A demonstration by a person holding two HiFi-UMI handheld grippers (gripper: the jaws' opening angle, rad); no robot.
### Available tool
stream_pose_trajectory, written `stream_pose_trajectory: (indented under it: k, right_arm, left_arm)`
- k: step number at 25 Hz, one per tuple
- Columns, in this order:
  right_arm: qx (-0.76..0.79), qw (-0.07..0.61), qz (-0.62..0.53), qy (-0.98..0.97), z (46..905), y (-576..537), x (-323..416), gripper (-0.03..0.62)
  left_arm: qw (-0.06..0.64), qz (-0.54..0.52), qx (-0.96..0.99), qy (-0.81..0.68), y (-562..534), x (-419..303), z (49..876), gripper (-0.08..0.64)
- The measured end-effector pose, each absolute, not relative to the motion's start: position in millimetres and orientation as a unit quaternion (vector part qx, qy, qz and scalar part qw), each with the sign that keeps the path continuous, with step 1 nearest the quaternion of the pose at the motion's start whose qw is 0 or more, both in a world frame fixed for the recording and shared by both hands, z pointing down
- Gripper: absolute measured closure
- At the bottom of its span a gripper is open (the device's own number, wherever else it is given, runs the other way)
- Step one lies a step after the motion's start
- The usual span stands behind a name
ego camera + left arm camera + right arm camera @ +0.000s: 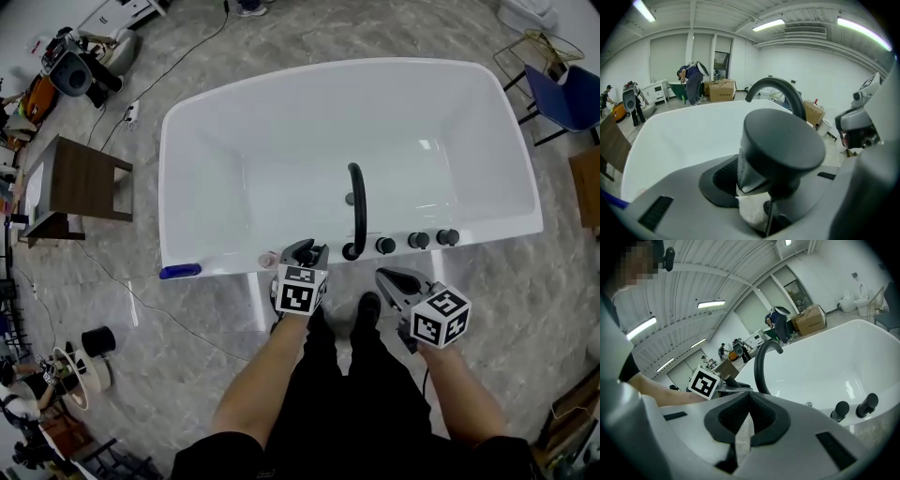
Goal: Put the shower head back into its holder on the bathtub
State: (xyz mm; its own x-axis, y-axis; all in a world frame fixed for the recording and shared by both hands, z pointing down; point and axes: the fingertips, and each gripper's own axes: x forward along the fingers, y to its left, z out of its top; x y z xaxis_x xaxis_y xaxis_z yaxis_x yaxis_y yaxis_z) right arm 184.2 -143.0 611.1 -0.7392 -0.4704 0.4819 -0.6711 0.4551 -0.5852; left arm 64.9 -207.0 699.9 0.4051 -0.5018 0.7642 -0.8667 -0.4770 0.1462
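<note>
The black shower head [783, 140], a short stem with a wide round face, sits between the jaws of my left gripper [771, 180], which is shut on it. In the head view that gripper [307, 255] hovers over the near rim of the white bathtub [234, 122], just left of the black arched spout [357, 208] and the black fitting at its foot [350, 251]. My right gripper [398, 279] hangs lower right, off the rim, below the black knobs [418, 241]. Its jaws [749, 397] meet at the tips with nothing between them. The spout [761, 364] rises ahead of them.
A blue object [180, 272] lies on the tub's near left rim. A brown side table [80, 178] stands left of the tub and a blue chair [572, 94] to its right. Cables cross the marble floor [169, 328]. A person [693, 79] bends over beside cardboard boxes [722, 90] far behind.
</note>
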Motion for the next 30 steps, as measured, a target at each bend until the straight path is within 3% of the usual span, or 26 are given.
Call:
stream_pose_trajectory:
  k: [30]
  right_arm:
    - [0.314,0.136,0.414,-0.843,636,-145,161,0.575]
  left_arm:
    - [0.309,0.332,0.772,-0.445,-218,55,745,0.436]
